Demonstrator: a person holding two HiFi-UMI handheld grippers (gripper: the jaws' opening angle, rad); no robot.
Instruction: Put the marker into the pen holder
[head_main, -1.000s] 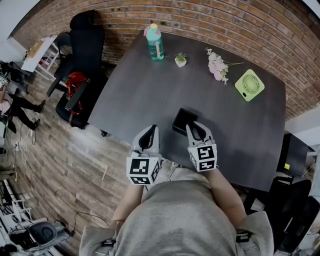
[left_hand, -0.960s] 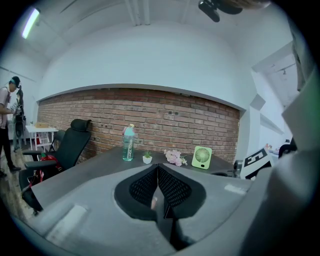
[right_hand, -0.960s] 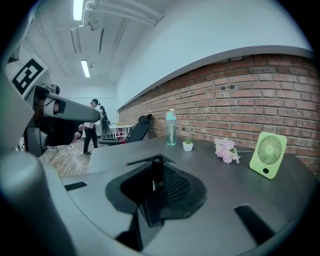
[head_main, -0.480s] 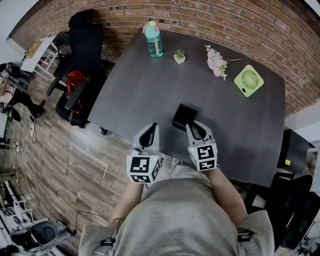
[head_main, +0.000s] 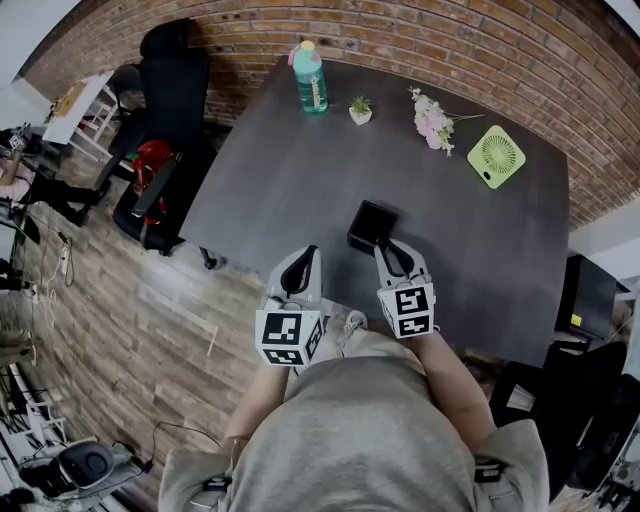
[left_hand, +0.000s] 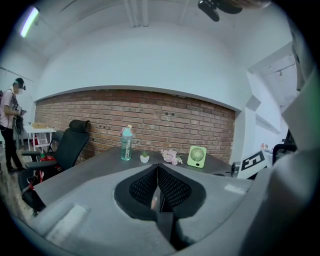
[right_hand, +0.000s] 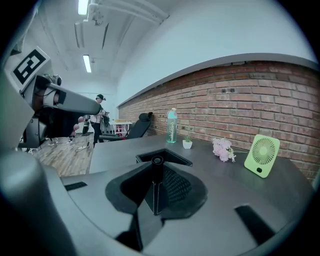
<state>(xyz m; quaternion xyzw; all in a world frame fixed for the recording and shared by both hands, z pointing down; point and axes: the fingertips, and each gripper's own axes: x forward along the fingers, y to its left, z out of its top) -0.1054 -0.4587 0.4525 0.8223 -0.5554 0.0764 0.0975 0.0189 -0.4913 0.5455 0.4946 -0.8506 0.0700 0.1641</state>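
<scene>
2 grippers, located by the pen holder (head_main: 372, 226) on the table (head_main: 300, 170): my right gripper (head_main: 392, 250) is clamping the marker (right_hand: 157, 167) upright just before it; my left gripper (head_main: 303, 262), jaws pressed together, is hovering leftward.

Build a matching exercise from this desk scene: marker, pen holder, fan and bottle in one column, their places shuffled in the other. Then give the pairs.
Things
1. marker
2. pen holder
3. fan
4. bottle

Places
A. at the far edge of the table, left of the potted plant
B. clamped upright in the right tool
C. far right of the table, right of the pink flowers
D. on the table just ahead of the right tool

Pairs: 1-B, 2-D, 3-C, 4-A
</scene>
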